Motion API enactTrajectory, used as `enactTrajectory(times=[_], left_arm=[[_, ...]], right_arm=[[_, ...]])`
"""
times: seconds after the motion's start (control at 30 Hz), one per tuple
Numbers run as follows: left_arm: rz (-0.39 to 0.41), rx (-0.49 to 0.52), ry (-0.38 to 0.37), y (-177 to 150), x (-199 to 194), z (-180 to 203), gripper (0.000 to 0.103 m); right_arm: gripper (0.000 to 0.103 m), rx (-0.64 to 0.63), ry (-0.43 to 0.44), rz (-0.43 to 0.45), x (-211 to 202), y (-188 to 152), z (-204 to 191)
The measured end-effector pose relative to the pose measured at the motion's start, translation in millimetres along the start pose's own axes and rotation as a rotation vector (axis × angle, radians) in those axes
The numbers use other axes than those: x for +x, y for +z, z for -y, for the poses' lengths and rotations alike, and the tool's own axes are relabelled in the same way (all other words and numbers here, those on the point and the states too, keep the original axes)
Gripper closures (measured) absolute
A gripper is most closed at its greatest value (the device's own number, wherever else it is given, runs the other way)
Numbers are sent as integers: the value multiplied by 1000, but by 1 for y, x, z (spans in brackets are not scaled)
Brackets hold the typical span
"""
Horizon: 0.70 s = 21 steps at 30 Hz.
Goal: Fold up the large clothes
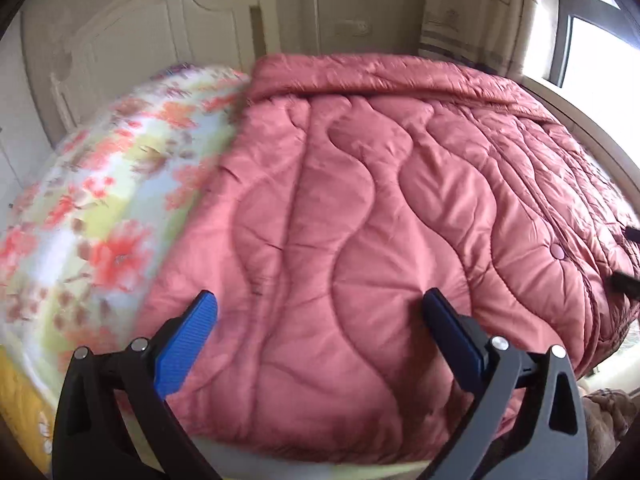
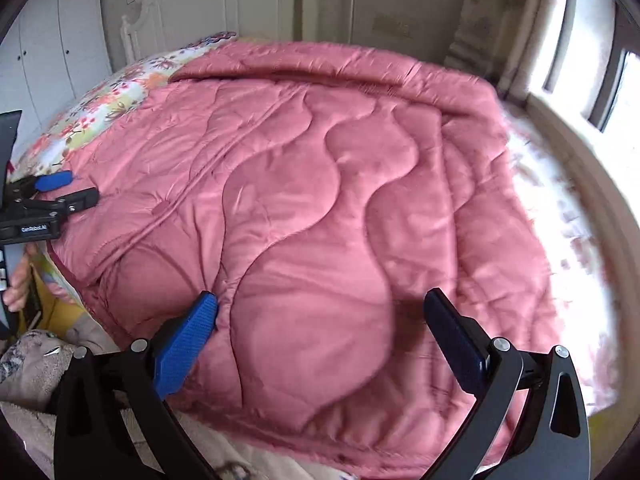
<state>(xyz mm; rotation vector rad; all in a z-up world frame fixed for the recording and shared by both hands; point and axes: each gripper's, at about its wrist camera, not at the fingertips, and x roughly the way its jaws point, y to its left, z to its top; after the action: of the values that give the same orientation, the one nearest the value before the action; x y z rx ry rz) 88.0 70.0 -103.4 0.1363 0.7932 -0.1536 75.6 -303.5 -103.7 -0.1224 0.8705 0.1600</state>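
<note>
A pink quilted coat (image 1: 360, 208), judged soft, bulky, light and slippery, is spread on the bed (image 1: 100, 184) toward its window-side edge, both left tongs (image 1: 320, 328) and right tongs (image 2: 320, 328) held released above its near hem, where a grip is best taken.

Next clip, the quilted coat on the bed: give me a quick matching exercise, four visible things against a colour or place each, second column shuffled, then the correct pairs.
Column one:
1. quilted coat
2. bedsheet
3. headboard
4. left tongs

Column two:
A. cream white, at the far end of the bed
B. floral print, left of the coat
C. open, above the coat's near part
D. dusty pink, spread across the bed

Pairs: 1-D, 2-B, 3-A, 4-C.
</note>
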Motion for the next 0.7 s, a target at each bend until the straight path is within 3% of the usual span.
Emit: enactTrajectory(times=[0.1, 0.2, 0.23, 0.37, 0.57, 0.7], left_arm=[[1, -3, 1, -5, 0, -6, 2], [-21, -37, -43, -13, 8, -16, 2], [-24, -32, -38, -12, 5, -17, 2], [45, -33, 44, -9, -17, -36, 2], [-2, -254, -50, -19, -10, -95, 3], [1, -229, -113, -24, -5, -92, 6]], right_arm=[[5, -13, -5, 55, -8, 1, 3], [4, 16, -4, -43, 19, -9, 8], [4, 40, 7, 5, 14, -12, 10], [5, 18, 0, 26, -4, -15, 19], [6, 308, 6, 44, -25, -47, 101], [24, 387, 44, 42, -30, -79, 122]])
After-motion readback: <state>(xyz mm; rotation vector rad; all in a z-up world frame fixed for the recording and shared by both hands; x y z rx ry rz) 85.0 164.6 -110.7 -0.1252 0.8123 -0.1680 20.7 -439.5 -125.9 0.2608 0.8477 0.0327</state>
